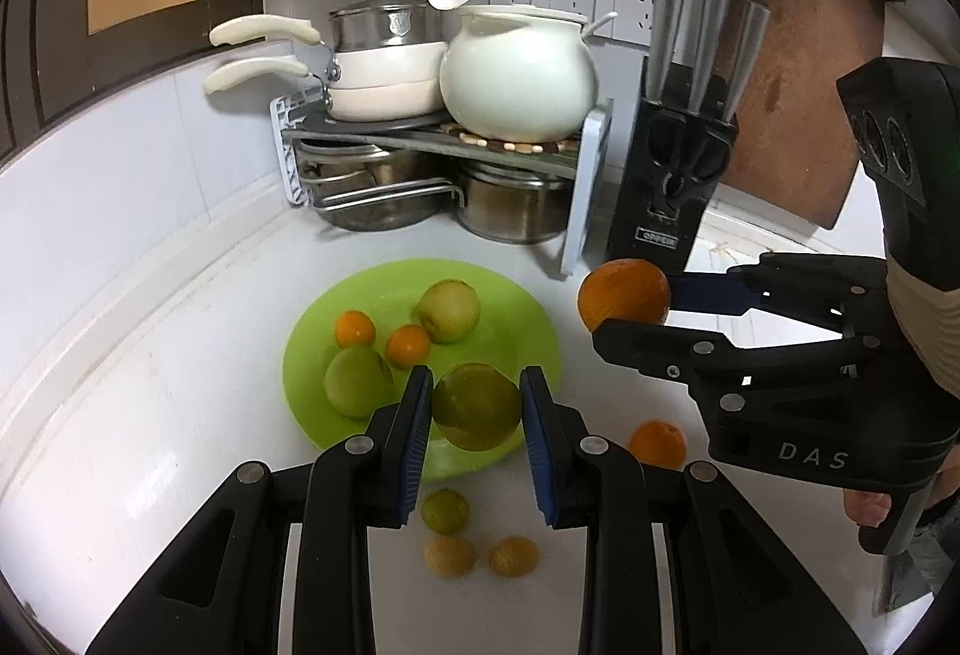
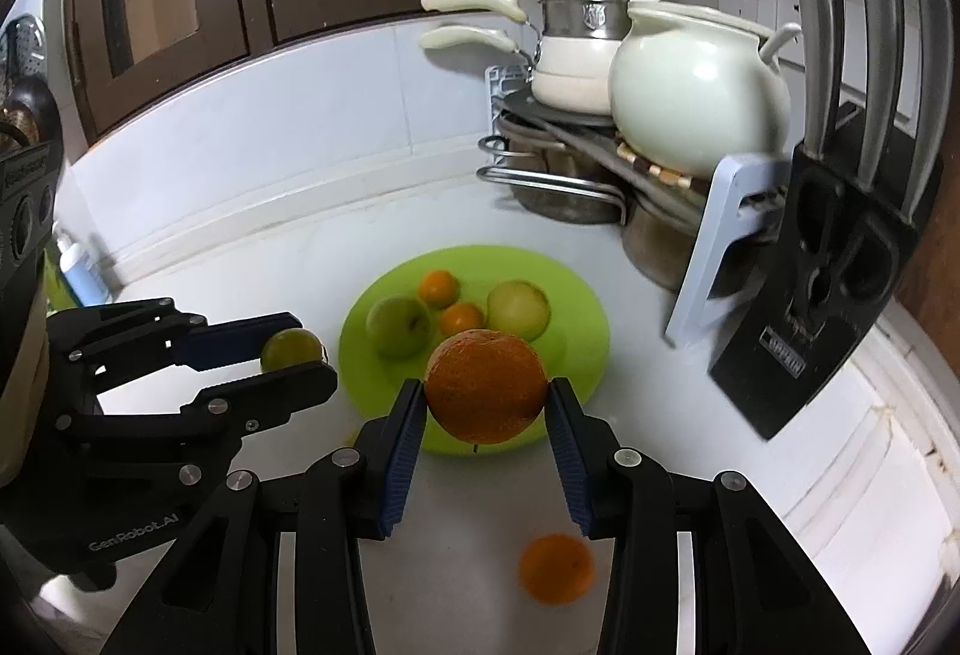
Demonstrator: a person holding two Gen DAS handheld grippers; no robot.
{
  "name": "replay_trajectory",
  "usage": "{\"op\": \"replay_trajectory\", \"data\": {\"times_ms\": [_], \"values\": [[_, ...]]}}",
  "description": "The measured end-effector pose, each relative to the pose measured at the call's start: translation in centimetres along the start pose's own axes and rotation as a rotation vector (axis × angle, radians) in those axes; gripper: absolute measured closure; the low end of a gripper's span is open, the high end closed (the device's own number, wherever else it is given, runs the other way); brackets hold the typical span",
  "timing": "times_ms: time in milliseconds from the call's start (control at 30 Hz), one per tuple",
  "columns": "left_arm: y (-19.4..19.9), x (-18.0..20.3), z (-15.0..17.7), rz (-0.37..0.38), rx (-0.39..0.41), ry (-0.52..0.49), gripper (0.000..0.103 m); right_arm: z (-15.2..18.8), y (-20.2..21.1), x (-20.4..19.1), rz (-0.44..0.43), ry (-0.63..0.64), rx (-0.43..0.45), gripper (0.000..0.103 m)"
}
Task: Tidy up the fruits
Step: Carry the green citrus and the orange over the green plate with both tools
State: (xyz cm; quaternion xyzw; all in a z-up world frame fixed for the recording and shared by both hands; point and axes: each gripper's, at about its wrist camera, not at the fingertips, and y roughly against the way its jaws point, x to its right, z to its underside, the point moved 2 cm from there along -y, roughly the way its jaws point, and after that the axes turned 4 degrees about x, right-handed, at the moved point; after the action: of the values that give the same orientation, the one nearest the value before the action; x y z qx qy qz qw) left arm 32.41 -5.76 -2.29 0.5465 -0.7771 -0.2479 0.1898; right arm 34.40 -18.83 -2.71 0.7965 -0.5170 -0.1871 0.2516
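Observation:
A green plate [image 1: 528, 319] [image 2: 576, 289] on the white counter holds two green apples and two small oranges. My left gripper [image 1: 477, 406] is shut on a green fruit [image 1: 477, 406] and holds it above the plate's near edge; it also shows in the right wrist view [image 2: 294, 352]. My right gripper [image 2: 486, 394] is shut on a large orange [image 2: 486, 394] above the plate's near rim; it shows at the right in the left wrist view [image 1: 627, 301]. A small orange [image 1: 657, 442] [image 2: 557, 568] lies on the counter. A small green fruit [image 1: 444, 511] and two yellowish fruits [image 1: 450, 556] lie below my left gripper.
A pot rack [image 1: 432, 139] with white pots and steel pans stands in the corner behind the plate. A black knife block [image 1: 672, 163] [image 2: 822, 259] stands right of it, with a wooden board [image 1: 792, 67] behind. A blue-capped bottle [image 2: 81, 265] stands at the left wall.

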Motion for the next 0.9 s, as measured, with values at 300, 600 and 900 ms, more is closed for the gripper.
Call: {"op": "replay_trajectory", "data": {"times_ms": [300,600,900], "values": [[-2.3,-1.1,-1.3,-0.001,-0.013,0.011,0.073,-1.7,-2.2,0.9,-0.006,0.002,-0.017,0.061],[-5.7,-2.6,-1.6,0.007,-0.058,0.028,0.073,-2.4,-5.8,1.6,-0.014,0.023,-0.082,0.061],[-9.5,-3.6,-0.7,-0.004,-0.124,0.016,0.073,-1.9,-10.3,2.5,-0.018,0.044,-0.184,0.061]]}}
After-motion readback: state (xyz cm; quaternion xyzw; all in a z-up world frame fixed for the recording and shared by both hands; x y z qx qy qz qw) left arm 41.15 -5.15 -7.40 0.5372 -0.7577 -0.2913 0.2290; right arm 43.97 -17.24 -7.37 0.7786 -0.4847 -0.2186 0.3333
